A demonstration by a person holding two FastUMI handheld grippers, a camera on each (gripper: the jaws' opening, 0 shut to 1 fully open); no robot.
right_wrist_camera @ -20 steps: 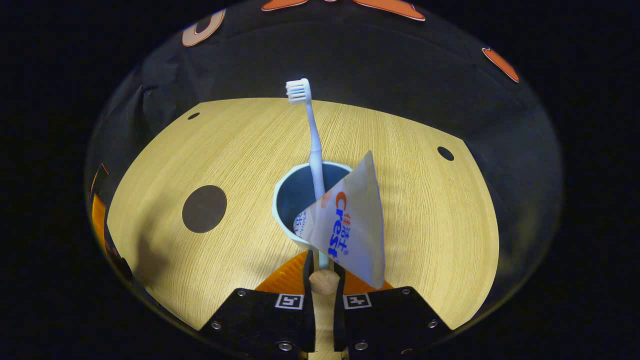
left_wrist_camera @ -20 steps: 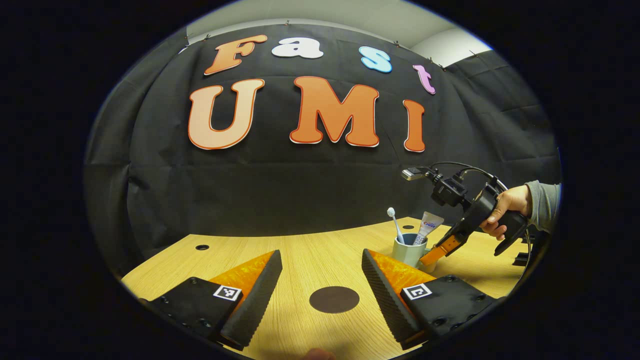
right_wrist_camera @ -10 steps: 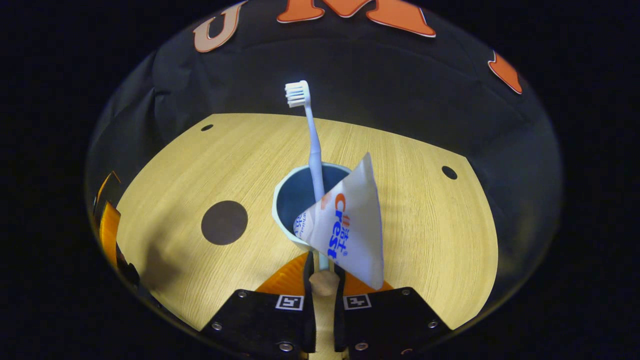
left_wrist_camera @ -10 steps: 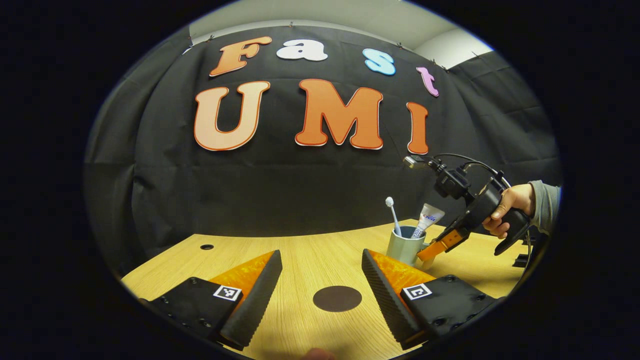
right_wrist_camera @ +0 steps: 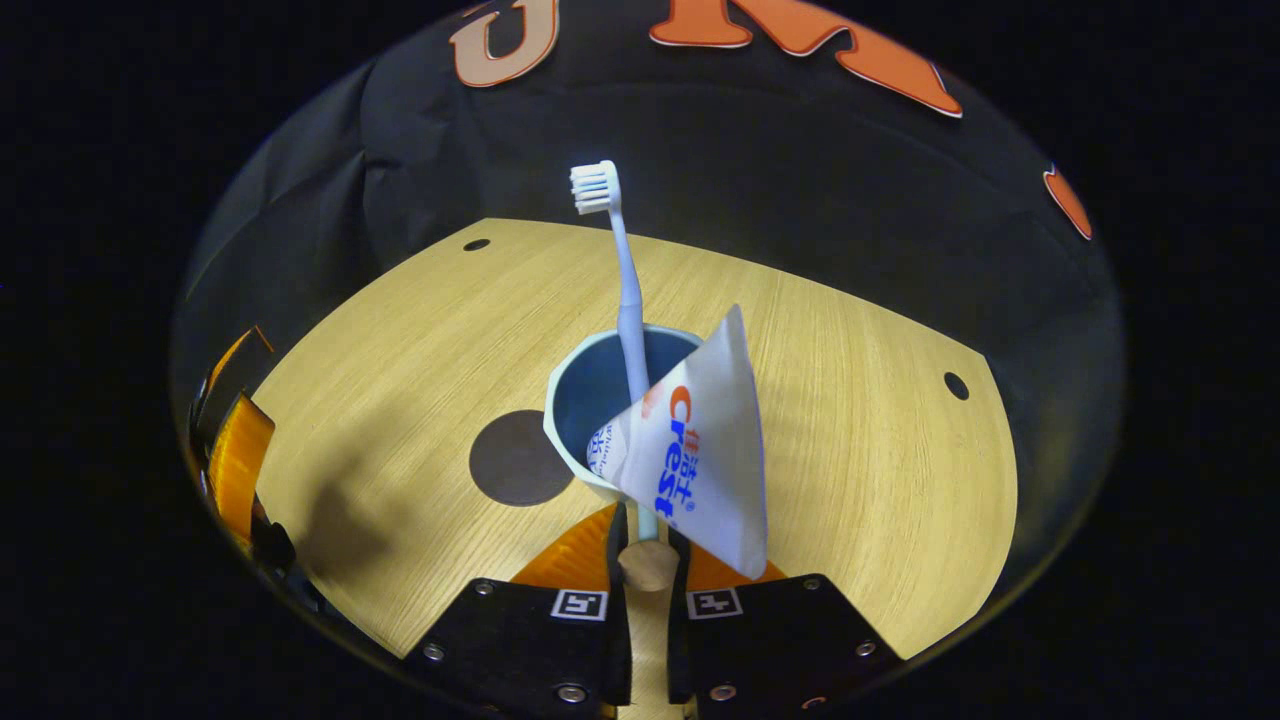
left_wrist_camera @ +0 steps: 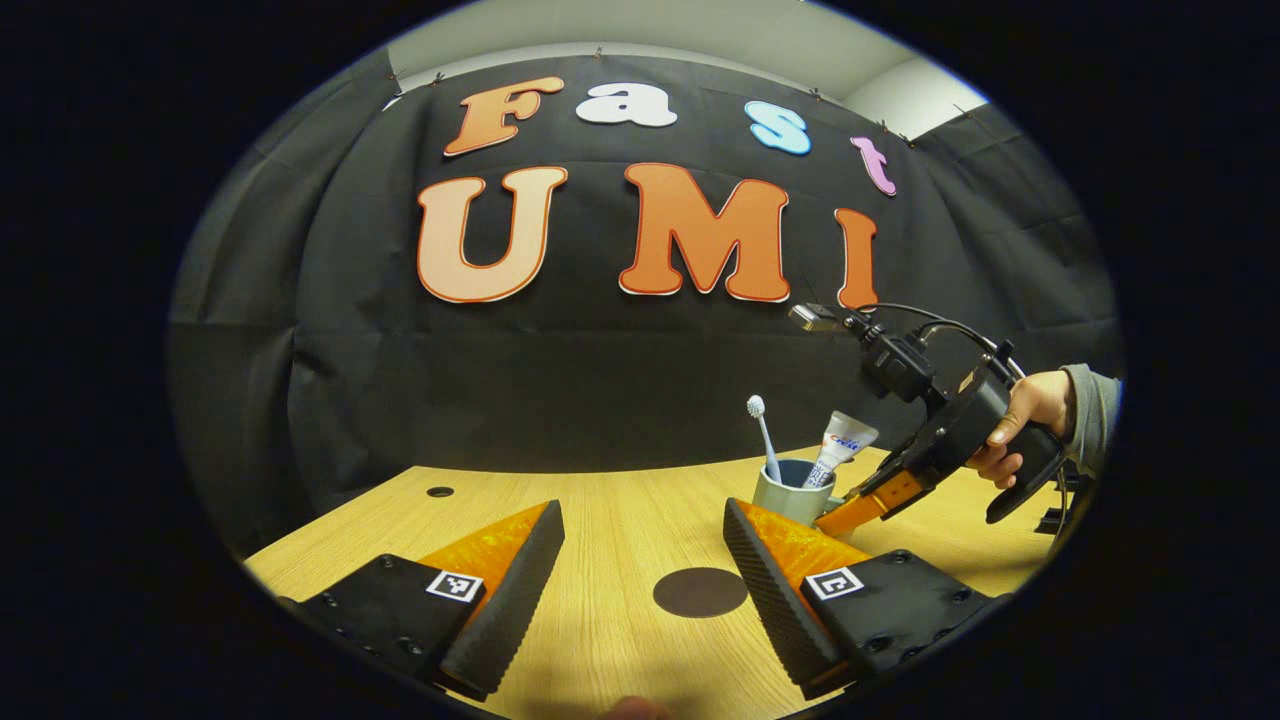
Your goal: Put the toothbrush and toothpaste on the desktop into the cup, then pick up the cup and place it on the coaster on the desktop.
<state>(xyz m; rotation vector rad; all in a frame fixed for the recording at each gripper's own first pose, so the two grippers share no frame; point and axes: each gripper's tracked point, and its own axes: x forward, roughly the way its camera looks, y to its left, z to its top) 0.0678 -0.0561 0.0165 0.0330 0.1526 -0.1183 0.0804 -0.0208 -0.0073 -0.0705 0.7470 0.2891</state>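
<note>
— Since a second ago: coaster [right_wrist_camera: 520, 457] now sits just left of the cup [right_wrist_camera: 575, 400], partly behind it.
— Right gripper [right_wrist_camera: 647, 535]?
— Fingers nearly closed, pinching the cup's near rim. Toothbrush [right_wrist_camera: 622, 280] and toothpaste [right_wrist_camera: 695, 450] stand inside.
— Left gripper [left_wrist_camera: 640, 570]?
— Wide apart, holding nothing, near the coaster [left_wrist_camera: 700, 592], cup beyond.

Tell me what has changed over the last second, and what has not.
The right gripper has carried the cup across the desk toward the coaster; in the right gripper view the coaster has slid from well left of the cup to its rim. Nothing was let go. The toothbrush and toothpaste stay in the cup, the right gripper stays clamped on its handle, and the left gripper stays open and idle.
</note>
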